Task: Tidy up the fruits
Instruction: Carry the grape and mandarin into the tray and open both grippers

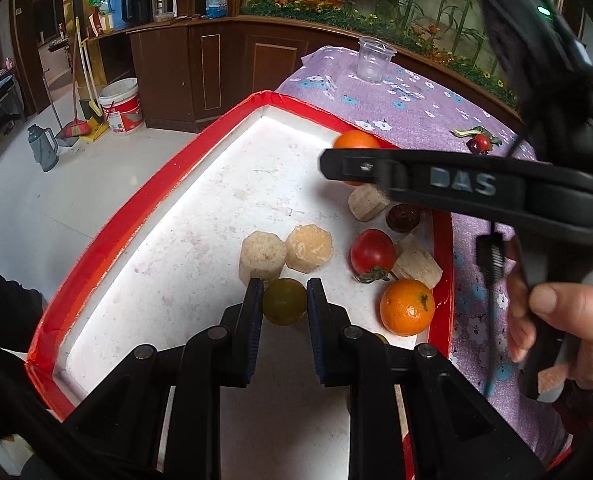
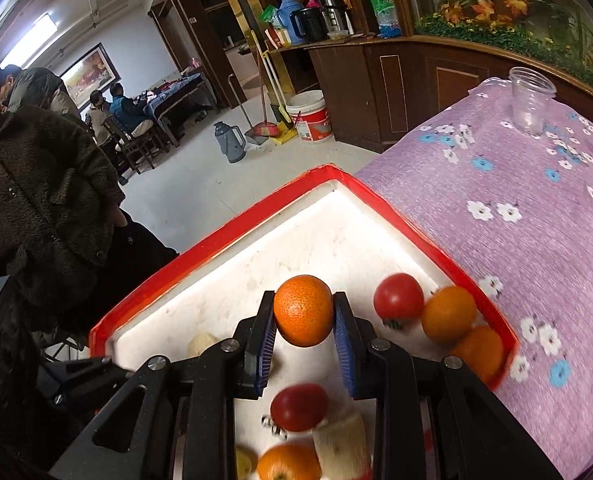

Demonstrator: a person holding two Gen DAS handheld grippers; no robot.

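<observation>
A white tray with a red rim (image 1: 168, 184) lies on the purple flowered cloth. My left gripper (image 1: 284, 286) is shut on a small green-yellow round fruit (image 1: 284, 304) just above the tray floor, near two pale cut cane pieces (image 1: 262, 254). My right gripper (image 2: 303, 304) is shut on an orange (image 2: 303, 310), held over the tray (image 2: 224, 236). In the left wrist view its black finger (image 1: 360, 166) crosses the tray's far side, with an orange (image 1: 354, 139) showing just behind it. Loose in the tray are a tomato (image 1: 372, 252), an orange (image 1: 406, 306) and a dark fruit (image 1: 403, 218).
A clear plastic cup (image 1: 374, 58) stands far back on the cloth, and a small red fruit with green scraps (image 1: 478, 140) lies beside the tray. More oranges (image 2: 448, 314) and a tomato (image 2: 398, 296) sit in the tray's far corner. People in dark coats (image 2: 36, 184) stand at the left.
</observation>
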